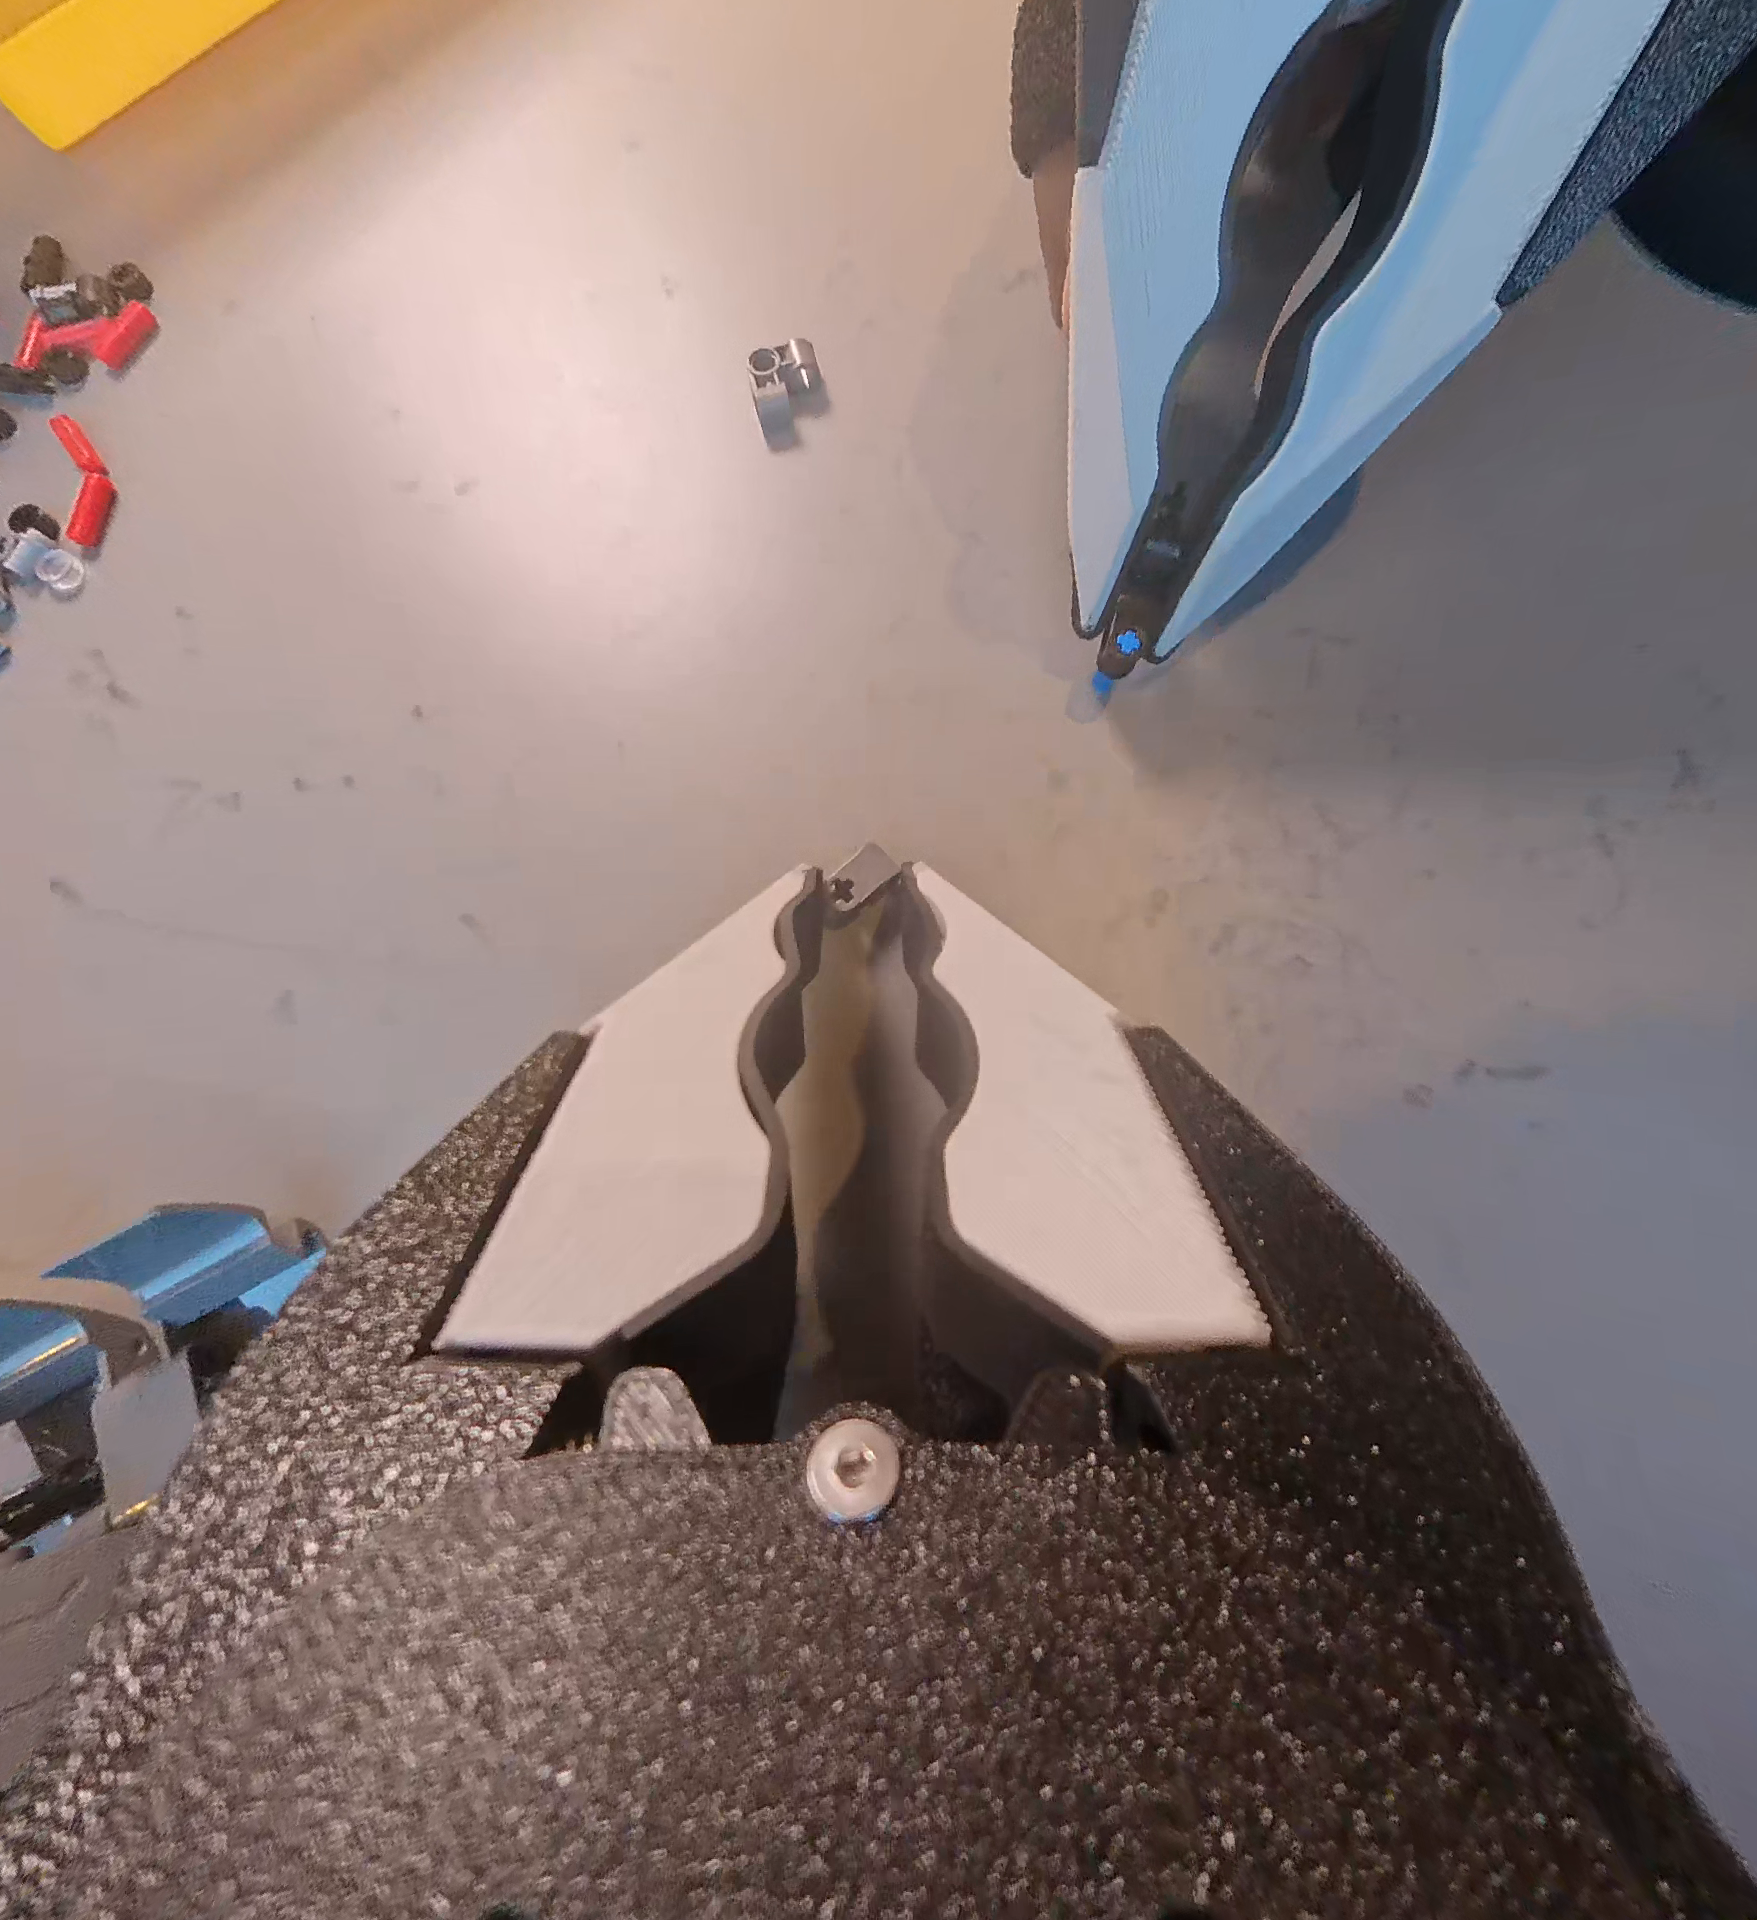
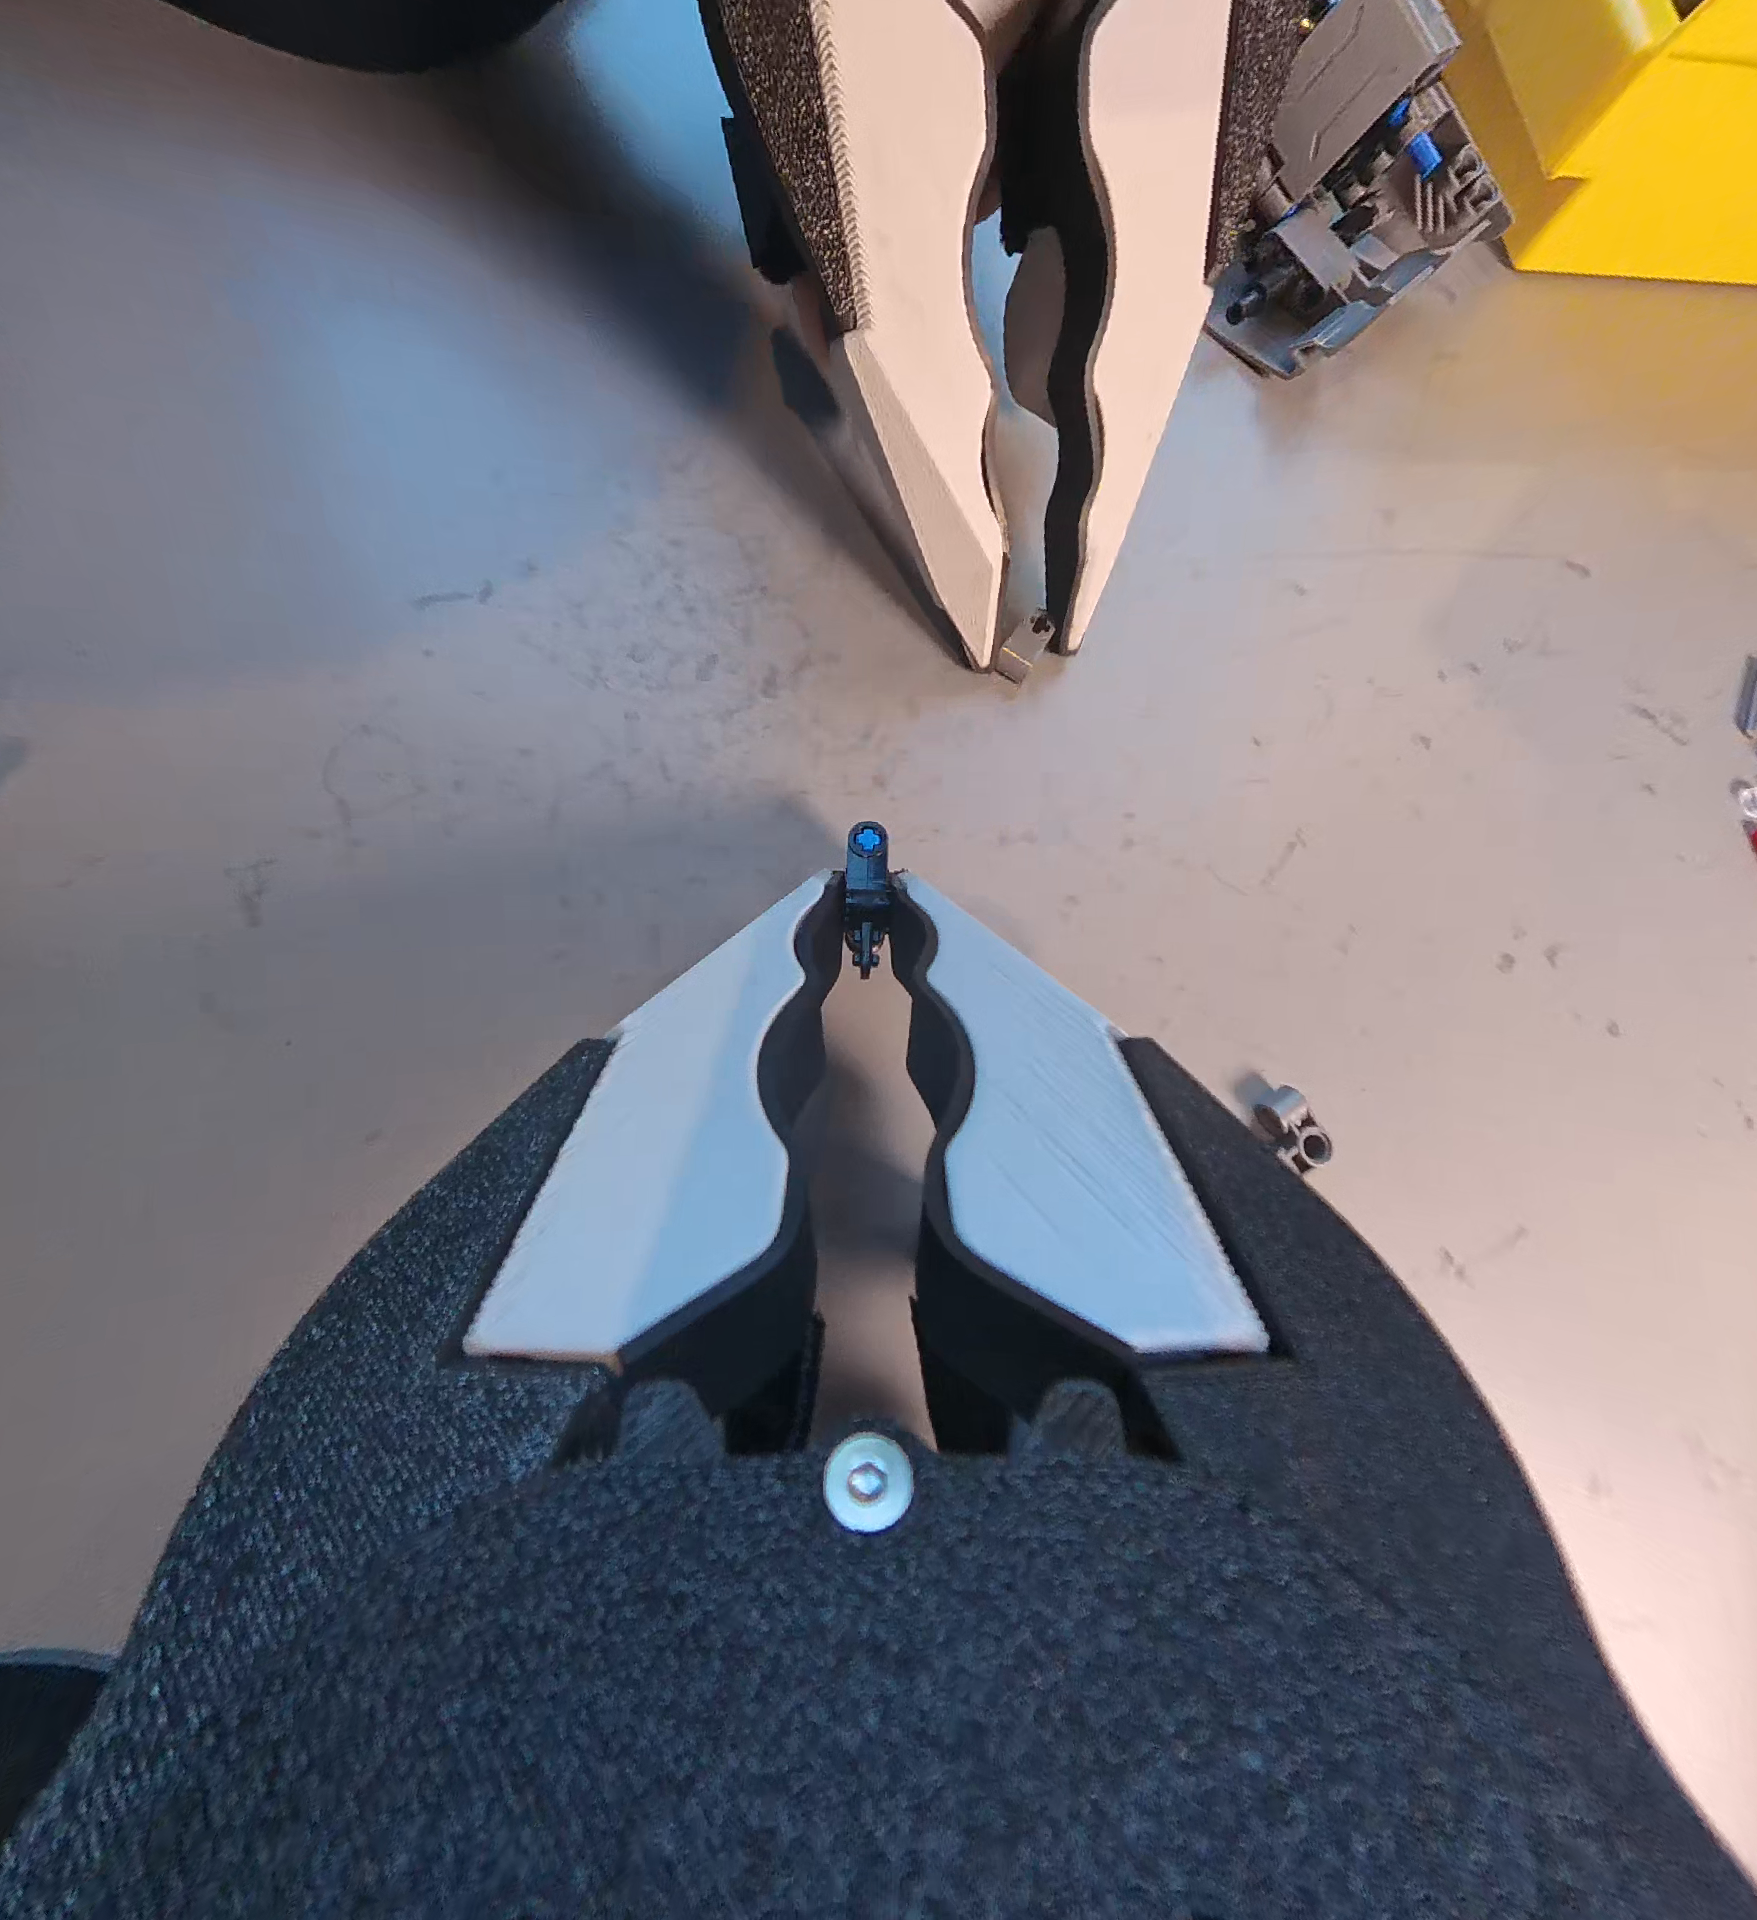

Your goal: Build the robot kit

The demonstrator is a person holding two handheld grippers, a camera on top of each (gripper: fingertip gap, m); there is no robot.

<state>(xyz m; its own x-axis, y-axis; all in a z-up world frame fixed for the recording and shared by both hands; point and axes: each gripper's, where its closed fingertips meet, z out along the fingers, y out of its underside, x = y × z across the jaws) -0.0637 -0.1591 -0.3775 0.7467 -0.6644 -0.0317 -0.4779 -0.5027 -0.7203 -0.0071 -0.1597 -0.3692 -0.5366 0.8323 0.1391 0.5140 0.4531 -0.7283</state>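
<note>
Left gripper (image 1: 858, 883) pinches a small grey connector piece (image 1: 861, 878) at its tips; right gripper (image 2: 866, 883), at one o'clock, clamps a black connector with a blue axle pin (image 2: 868, 862). Both hover just above the table (image 1: 541, 675). Mating them would need level, aligned tips. Loose parts (image 1: 22, 416) lie at ten o'clock.

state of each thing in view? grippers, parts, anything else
left gripper: shut on grey piece
right gripper: shut on black piece with a blue pin
loose grey connector: lying alone on table
small parts pile: scattered
yellow bin: resting on table
</note>
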